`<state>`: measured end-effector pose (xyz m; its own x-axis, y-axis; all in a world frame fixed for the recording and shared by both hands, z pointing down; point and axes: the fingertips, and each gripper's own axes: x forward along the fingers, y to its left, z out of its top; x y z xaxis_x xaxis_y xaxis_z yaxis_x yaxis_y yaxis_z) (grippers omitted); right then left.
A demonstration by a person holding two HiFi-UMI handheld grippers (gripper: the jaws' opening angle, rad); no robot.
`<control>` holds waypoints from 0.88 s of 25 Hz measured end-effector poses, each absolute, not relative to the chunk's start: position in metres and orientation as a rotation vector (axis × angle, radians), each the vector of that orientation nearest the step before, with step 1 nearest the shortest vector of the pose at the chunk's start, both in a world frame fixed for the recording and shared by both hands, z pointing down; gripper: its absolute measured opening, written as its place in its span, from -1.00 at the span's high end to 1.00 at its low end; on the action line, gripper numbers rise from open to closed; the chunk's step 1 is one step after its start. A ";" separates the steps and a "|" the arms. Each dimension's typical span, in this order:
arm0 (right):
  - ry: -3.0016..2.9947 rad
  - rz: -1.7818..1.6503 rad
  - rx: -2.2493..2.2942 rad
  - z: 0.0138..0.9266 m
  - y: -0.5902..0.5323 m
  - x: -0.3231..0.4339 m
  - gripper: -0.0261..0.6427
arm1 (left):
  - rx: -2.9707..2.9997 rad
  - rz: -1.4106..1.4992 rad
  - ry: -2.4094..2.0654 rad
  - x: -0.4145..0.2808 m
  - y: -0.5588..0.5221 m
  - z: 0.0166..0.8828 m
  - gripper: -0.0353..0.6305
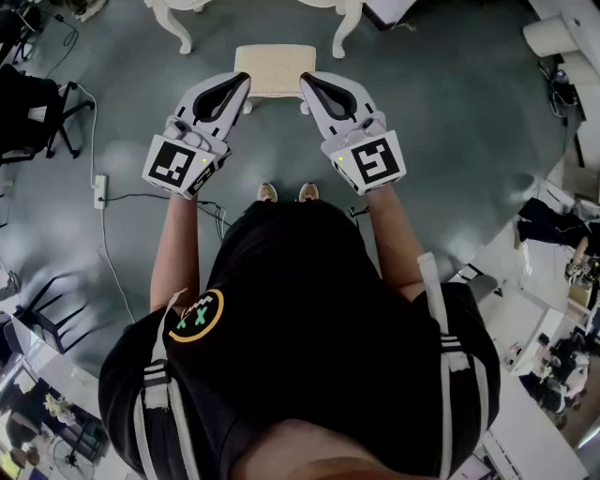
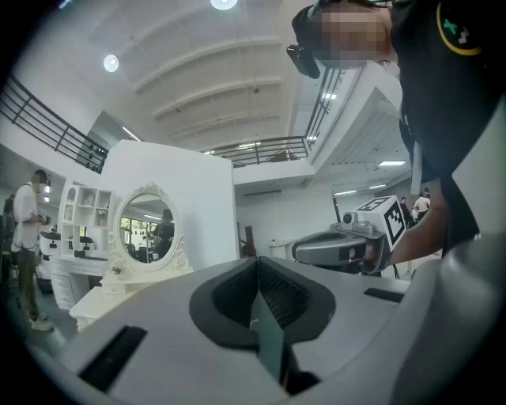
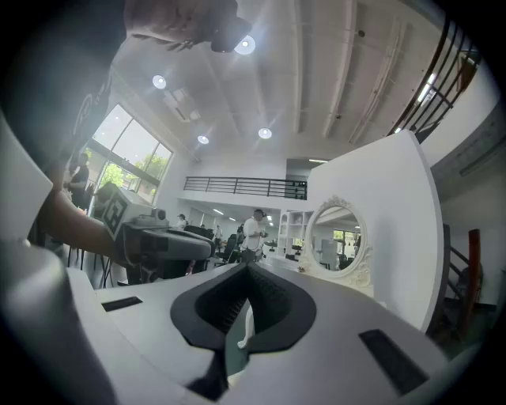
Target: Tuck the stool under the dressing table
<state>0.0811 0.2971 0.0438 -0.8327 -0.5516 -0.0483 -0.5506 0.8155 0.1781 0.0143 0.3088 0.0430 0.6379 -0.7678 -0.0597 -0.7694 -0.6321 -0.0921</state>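
Both grippers are shut tight with nothing inside. The left gripper [image 1: 246, 79] and right gripper [image 1: 305, 79] are held side by side. Just past their fingers [image 1: 241, 87], between the two, the stool [image 1: 274, 66] stands on the floor [image 1: 450, 131]. Farther past them is the dressing table [image 1: 345, 26].

Stool [image 1: 275, 67]: cream, square-topped, standing upright on the floor, sitting just outside the table's legs.
Dressing table [image 1: 178, 28]: white, standing on curved legs.

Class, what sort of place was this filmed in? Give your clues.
Probably a large hall or studio, not a bedroom: a railed mezzanine, a grey floor with trailing cables, and a mirror against a freestanding panel.
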 end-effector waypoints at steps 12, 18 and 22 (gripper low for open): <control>-2.981 -0.282 0.904 0.045 0.297 0.081 0.86 | -2.711 -0.018 1.284 0.005 0.308 0.055 0.82; -2.977 -0.262 0.912 0.048 0.295 0.084 0.86 | -2.714 -0.036 1.274 0.007 0.307 0.058 0.82; -2.951 -0.265 0.921 0.055 0.294 0.086 0.86 | -2.722 -0.036 1.263 0.009 0.307 0.060 0.82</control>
